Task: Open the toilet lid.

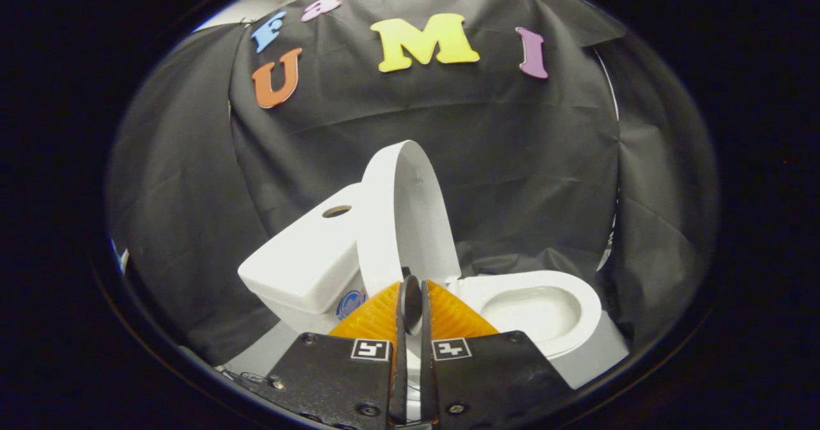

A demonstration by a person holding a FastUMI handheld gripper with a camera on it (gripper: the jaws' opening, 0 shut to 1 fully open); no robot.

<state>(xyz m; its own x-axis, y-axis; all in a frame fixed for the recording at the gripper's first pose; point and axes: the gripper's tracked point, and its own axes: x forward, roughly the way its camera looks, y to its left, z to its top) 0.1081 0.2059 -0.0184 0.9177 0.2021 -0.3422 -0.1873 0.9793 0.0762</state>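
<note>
A small white toilet stands just ahead of my fingers. Its lid (405, 218) is raised nearly upright and leans back toward the tank (307, 263), which has a round hole on top. The seat and open bowl (541, 311) lie beyond my fingers and off to one side. My gripper (410, 284) is shut, with its fingertips pressed together just below the lid's lower edge near the hinge. Nothing shows between the fingers, and they do not hold the lid.
The toilet rests on a light grey surface (589, 359). Black cloth walls (525, 161) hang close behind and around it. A small round sticker (350, 303) marks the tank's front.
</note>
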